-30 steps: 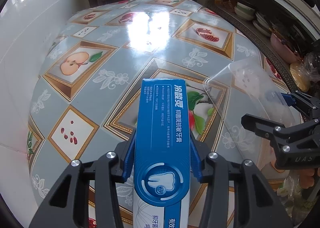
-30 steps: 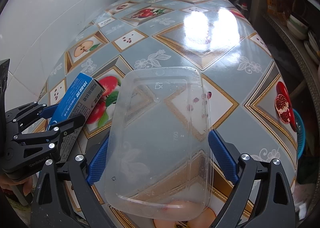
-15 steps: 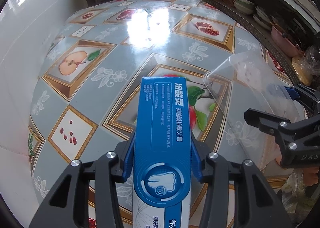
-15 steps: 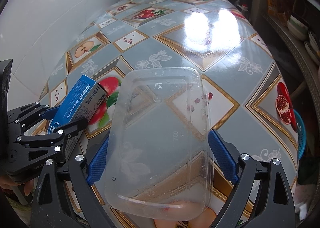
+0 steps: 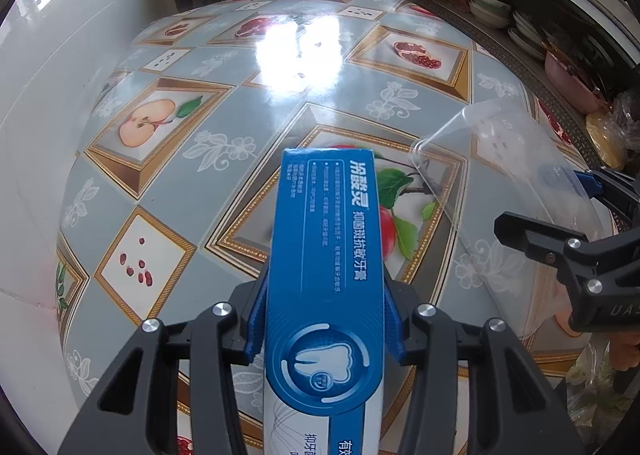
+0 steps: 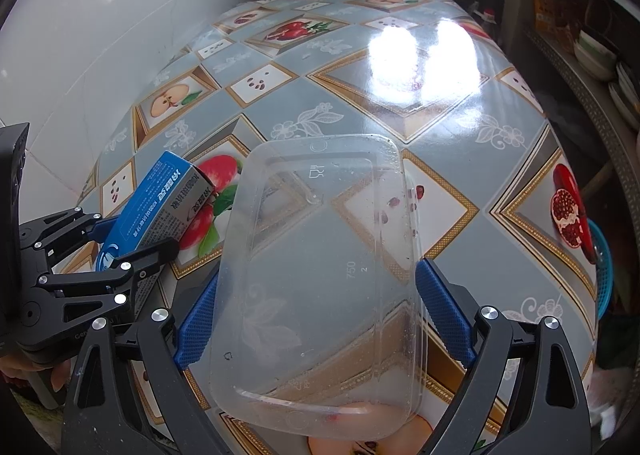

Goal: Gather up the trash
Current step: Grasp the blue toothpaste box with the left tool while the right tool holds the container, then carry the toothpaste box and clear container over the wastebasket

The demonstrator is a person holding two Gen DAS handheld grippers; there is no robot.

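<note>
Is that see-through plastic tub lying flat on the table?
No, the clear plastic tub is clamped between the right gripper's blue pads, lifted above the table.

Ahead of both grippers spreads a glossy blue-grey fruit-patterned tablecloth (image 5: 240, 191); right of them, shelves with stacked white bowls (image 5: 490, 9) and a pink basin (image 5: 568, 79).

The tablecloth (image 5: 224, 191) is grey-blue with gold-framed fruit pictures, the toothpaste box (image 5: 326, 255) blue, the container (image 6: 320, 279) clear.
</note>
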